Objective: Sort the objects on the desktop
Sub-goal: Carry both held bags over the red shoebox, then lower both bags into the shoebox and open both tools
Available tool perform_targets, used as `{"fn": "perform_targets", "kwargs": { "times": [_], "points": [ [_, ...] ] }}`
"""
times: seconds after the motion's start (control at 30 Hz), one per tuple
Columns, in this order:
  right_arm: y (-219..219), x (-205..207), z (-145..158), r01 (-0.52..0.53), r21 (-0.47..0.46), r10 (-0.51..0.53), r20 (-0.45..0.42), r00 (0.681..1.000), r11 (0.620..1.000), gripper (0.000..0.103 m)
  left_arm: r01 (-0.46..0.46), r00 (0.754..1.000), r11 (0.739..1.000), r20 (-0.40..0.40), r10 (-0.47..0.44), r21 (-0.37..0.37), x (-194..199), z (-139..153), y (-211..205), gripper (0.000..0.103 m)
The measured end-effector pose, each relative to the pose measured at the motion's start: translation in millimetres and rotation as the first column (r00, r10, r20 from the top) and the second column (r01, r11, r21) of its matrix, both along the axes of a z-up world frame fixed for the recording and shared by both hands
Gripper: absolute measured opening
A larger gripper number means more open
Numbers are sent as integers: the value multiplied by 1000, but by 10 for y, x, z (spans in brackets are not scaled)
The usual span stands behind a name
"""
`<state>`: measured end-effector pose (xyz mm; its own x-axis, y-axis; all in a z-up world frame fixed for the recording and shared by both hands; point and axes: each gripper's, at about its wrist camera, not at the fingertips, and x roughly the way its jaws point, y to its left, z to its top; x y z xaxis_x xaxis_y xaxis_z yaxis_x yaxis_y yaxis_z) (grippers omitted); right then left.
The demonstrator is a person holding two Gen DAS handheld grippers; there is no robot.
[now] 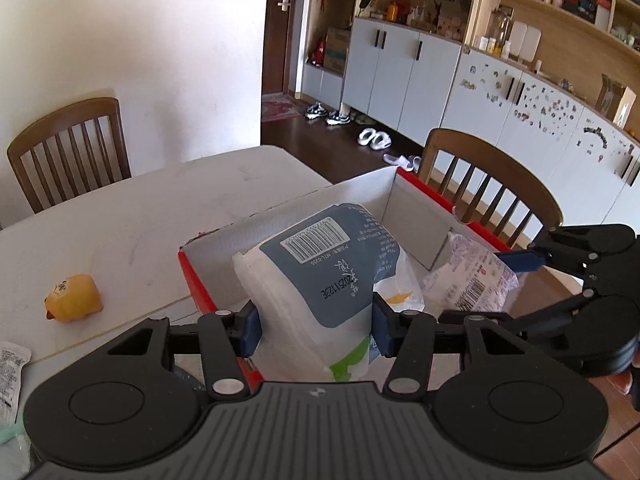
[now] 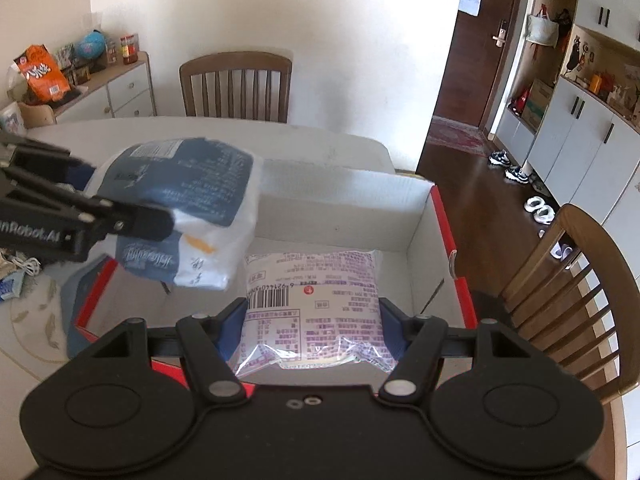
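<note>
My left gripper (image 1: 314,326) is shut on a white and blue-grey packet (image 1: 320,264) with a barcode, held above the red cardboard box (image 1: 196,276). The same packet (image 2: 180,208) shows in the right wrist view, hanging over the box's left side. My right gripper (image 2: 312,320) is shut on a clear purple-printed packet (image 2: 316,300), held over the box's inside (image 2: 416,216). That packet (image 1: 472,276) and the right gripper's blue fingertip (image 1: 520,258) also show at the right of the left wrist view.
A yellow duck-shaped toy (image 1: 74,298) and a small sachet (image 1: 12,372) lie on the white table (image 1: 140,216) left of the box. Wooden chairs (image 1: 68,148) (image 2: 560,288) stand at the table's far and right sides. More clutter (image 2: 16,276) lies left of the box.
</note>
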<state>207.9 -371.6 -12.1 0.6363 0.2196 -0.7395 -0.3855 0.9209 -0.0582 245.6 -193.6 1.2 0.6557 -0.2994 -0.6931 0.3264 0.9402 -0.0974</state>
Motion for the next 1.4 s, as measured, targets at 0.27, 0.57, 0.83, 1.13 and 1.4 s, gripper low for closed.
{"fn": "perform_targets", "kwargs": {
  "times": [0.27, 0.57, 0.83, 1.13, 1.4],
  "points": [
    [-62, 189, -138, -26, -36, 24, -50, 998, 999, 68, 10, 999, 998, -40, -8, 56, 283, -128, -161, 52],
    [54, 361, -394, -111, -129, 97, -110, 989, 985, 68, 21, 992, 991, -123, -5, 130, 619, -375, -327, 52],
    [179, 473, -510, -193, -137, 167, -182, 969, 972, 67, 52, 982, 979, -187, -15, 197, 825, -595, -506, 52],
    [269, 633, -610, -223, -163, 178, -253, 951, 961, 68, 84, 969, 965, -248, -21, 249, 929, -774, -639, 52],
    [272, 718, -655, -222, -154, 172, -283, 944, 963, 69, 90, 956, 967, -292, -17, 239, 1018, -811, -659, 53]
  ]
}}
